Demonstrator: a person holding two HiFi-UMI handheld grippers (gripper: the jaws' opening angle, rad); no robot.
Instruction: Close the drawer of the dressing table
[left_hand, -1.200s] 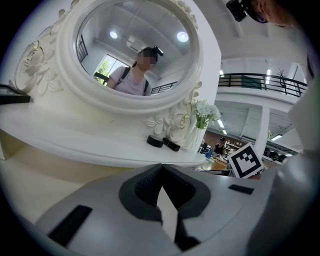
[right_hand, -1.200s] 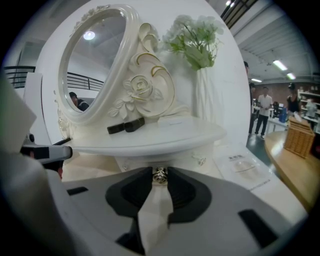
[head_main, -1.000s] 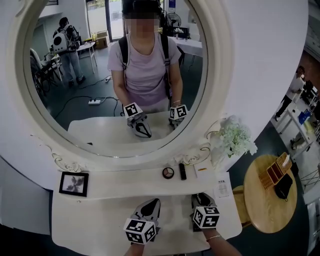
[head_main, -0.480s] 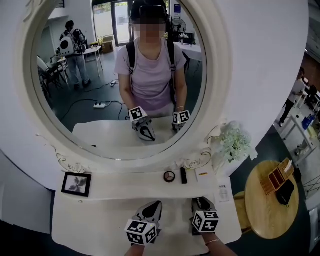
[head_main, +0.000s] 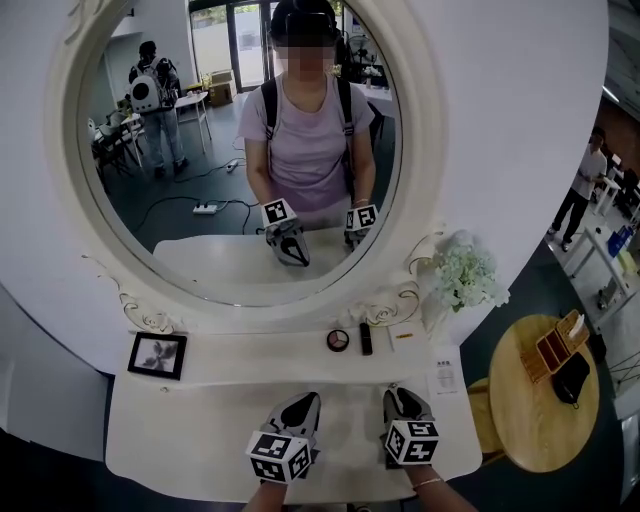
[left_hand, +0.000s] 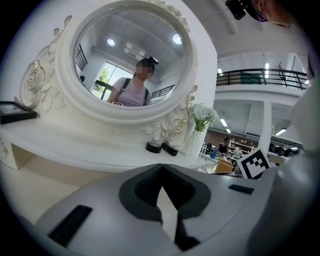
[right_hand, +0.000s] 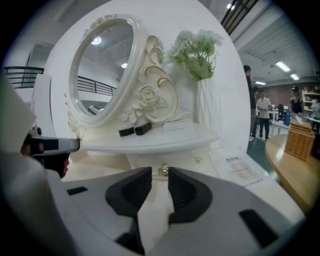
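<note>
The white dressing table (head_main: 190, 440) carries a raised shelf (head_main: 250, 365) below a round mirror (head_main: 200, 240). In the right gripper view, a small drawer front (right_hand: 145, 161) with a metal knob (right_hand: 163, 170) sits under the shelf edge. My right gripper (right_hand: 160, 173) points at the knob. Its jaws are opening, and the knob shows in the gap just past the tips, with the pads not pressing it. In the head view the right gripper (head_main: 398, 393) hovers over the tabletop by the shelf. My left gripper (head_main: 308, 401) rests beside it with its tips together and nothing held.
On the shelf lie a framed picture (head_main: 157, 354), a round compact (head_main: 338, 340) and a black tube (head_main: 365, 338). White flowers in a vase (head_main: 462, 275) stand at the right. A printed card (head_main: 445, 377) lies on the tabletop. A round wooden side table (head_main: 530, 410) stands to the right.
Both grippers stay in nearly the same place over the tabletop. Only the head view has shifted a little.
</note>
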